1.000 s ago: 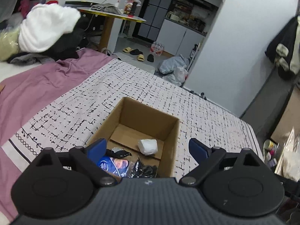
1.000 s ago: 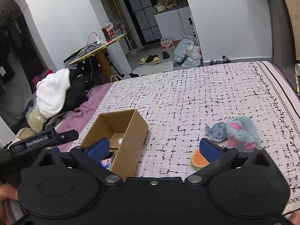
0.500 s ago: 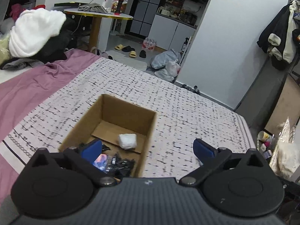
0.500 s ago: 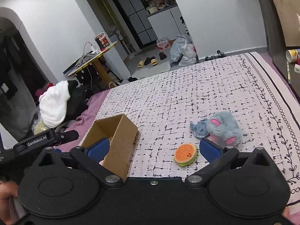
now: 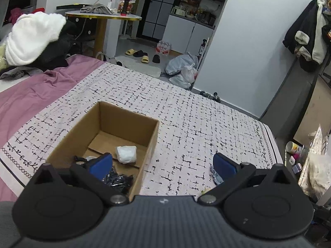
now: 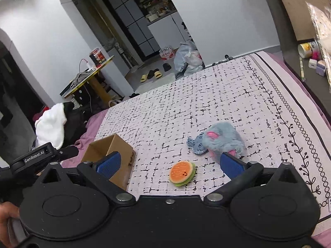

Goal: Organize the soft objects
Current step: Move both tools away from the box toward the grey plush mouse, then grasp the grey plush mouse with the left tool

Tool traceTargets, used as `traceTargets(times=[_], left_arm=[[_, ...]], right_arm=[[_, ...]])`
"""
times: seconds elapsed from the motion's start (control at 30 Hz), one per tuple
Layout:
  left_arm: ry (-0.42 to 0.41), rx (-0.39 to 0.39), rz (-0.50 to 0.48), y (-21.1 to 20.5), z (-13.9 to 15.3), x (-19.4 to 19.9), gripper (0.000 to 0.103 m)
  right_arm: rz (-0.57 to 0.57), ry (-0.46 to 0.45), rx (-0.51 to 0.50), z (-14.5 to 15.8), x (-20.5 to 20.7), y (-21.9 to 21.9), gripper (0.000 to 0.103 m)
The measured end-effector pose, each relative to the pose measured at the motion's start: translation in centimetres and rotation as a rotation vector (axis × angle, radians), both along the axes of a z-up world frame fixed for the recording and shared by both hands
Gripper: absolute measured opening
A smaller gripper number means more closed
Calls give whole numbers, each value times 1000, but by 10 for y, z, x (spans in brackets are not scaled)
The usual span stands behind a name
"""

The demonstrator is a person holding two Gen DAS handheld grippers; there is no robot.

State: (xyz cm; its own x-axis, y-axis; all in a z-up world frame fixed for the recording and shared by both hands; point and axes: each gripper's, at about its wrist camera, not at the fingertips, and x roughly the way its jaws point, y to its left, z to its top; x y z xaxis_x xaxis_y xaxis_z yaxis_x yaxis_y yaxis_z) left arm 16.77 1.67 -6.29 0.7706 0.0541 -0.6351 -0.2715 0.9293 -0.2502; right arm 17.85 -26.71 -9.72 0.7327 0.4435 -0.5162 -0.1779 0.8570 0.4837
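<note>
Since a second ago both views have slid rightward over the bed (image 6: 227,95): the cardboard box (image 5: 124,128) now sits left of centre in the left wrist view, and the plush burger (image 6: 182,173) has come between the right gripper's (image 6: 169,165) fingers in its view.

That burger is small and round, with an orange top carrying a tiny smiling face and a green rim beneath. It lies flat on the black-and-white patterned bedspread, just right of the box (image 6: 115,155). Near it, further right, lies a fluffy grey-blue plush (image 6: 221,140) with pink ear patches, a flatter blue piece touching its left side.

Inside the open-topped box are a white wrapped bundle (image 5: 126,154) near the right wall and dark, shiny items (image 5: 118,180) at the near end.

The left gripper (image 5: 163,163) is spread fully wide and holds nothing, its left finger over the box. The right gripper is likewise wide open and empty above the bedspread.
</note>
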Motion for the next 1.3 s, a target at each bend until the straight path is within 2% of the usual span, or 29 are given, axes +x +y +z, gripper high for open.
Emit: traceTargets(times=[0.23, 0.53, 0.63, 0.7, 0.8, 0.93, 1.0, 1.1, 1.2, 1.3], left_arm=[[17, -3, -35, -18, -9, 17, 102], [47, -34, -104, -49, -18, 50, 98], [75, -64, -131, -59, -23, 65, 91], [99, -88, -147, -66, -28, 75, 80], [139, -129, -171, -79, -38, 91, 71], [182, -178, -196, -95, -54, 111, 66], [205, -193, -208, -103, -63, 120, 58], [248, -228, -218, -112, -77, 134, 52], [280, -275, -230, -118, -89, 145, 51], [301, -289, -231, -125, -98, 155, 50]], right_arm=[[-50, 24, 45, -9, 14, -17, 99], [-119, 105, 90, -25, 45, -36, 78], [-145, 145, 94, -33, 56, -42, 68], [-162, 174, 96, -38, 64, -46, 61], [-177, 208, 103, -45, 77, -52, 58], [-179, 251, 115, -56, 95, -57, 54], [-180, 271, 121, -63, 104, -59, 51], [-186, 298, 127, -71, 114, -59, 51], [-194, 326, 143, -82, 122, -59, 51], [-196, 350, 150, -89, 128, -59, 50]])
